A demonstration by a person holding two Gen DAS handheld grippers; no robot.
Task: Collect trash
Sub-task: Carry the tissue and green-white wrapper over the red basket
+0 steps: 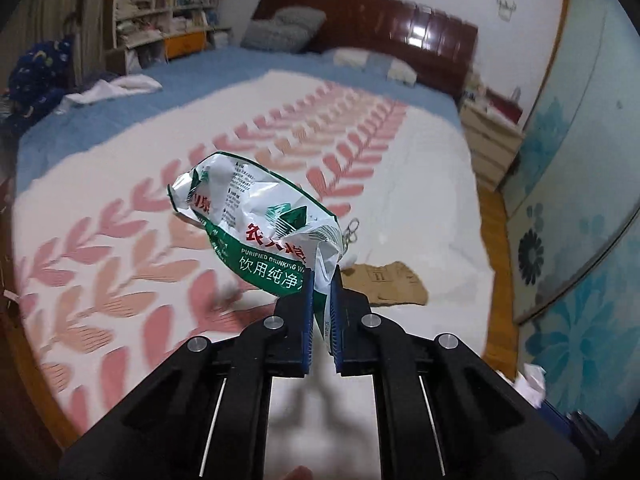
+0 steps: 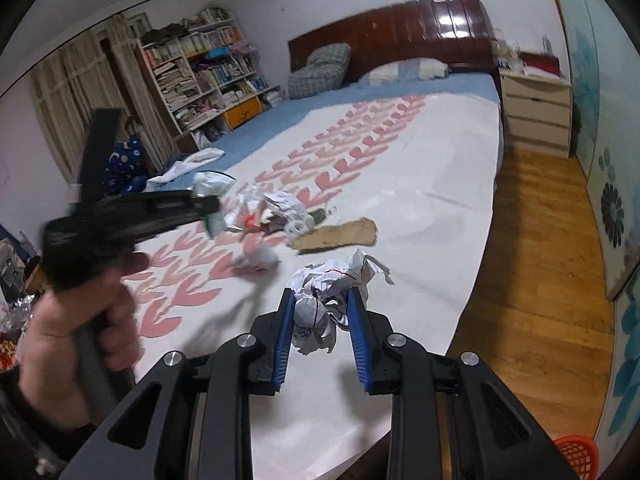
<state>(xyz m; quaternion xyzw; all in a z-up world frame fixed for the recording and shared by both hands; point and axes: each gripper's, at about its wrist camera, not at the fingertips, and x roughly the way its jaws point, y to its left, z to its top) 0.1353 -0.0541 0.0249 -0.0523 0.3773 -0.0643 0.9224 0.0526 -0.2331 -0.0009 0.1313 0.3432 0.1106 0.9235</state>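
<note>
My left gripper is shut on a crumpled green-and-white plastic wrapper, which hangs lifted above the bed. In the right wrist view the same gripper shows blurred at the left, held by a hand. My right gripper is shut on a ball of crumpled white paper, held over the bed's near edge. More trash lies heaped mid-bed, with a flat cardboard piece and a white crumpled scrap beside it.
The bed has a white blanket with pink leaf print and a dark headboard. An orange basket stands on the wood floor at the lower right. A nightstand and a bookshelf line the walls.
</note>
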